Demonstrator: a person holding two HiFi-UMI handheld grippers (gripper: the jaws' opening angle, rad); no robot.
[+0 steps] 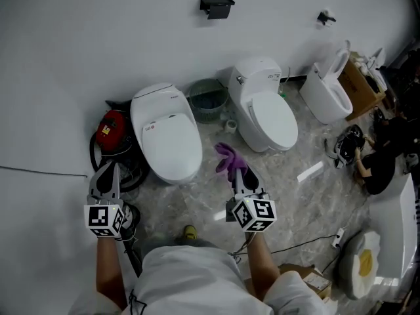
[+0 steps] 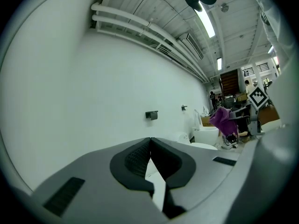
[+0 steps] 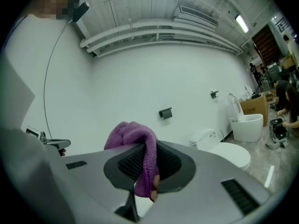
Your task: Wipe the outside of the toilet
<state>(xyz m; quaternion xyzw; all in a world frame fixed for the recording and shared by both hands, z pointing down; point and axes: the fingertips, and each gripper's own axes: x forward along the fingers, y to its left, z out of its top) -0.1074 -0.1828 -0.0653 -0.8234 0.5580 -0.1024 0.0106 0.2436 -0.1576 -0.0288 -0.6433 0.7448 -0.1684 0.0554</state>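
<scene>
Three white toilets stand along the wall. The nearest toilet (image 1: 165,140) has its lid closed and is just ahead of me. A second closed toilet (image 1: 266,110) (image 3: 224,150) is to its right, and a third toilet (image 1: 328,90) (image 3: 245,120) has its lid up. My right gripper (image 1: 237,170) (image 3: 147,164) is shut on a purple cloth (image 1: 228,157) (image 3: 135,143), held in the air between the first two toilets. The left gripper (image 1: 108,174) (image 2: 150,148) is shut with nothing in it, left of the nearest toilet. The purple cloth (image 2: 223,120) also shows in the left gripper view.
A red device (image 1: 113,128) with black hose lies left of the nearest toilet. A grey-green basket (image 1: 210,100) sits between the toilets. A black holder (image 1: 216,5) hangs on the wall. A cardboard box (image 1: 361,84) and a crouching person (image 1: 387,156) are at the right; a cable (image 1: 308,245) crosses the floor.
</scene>
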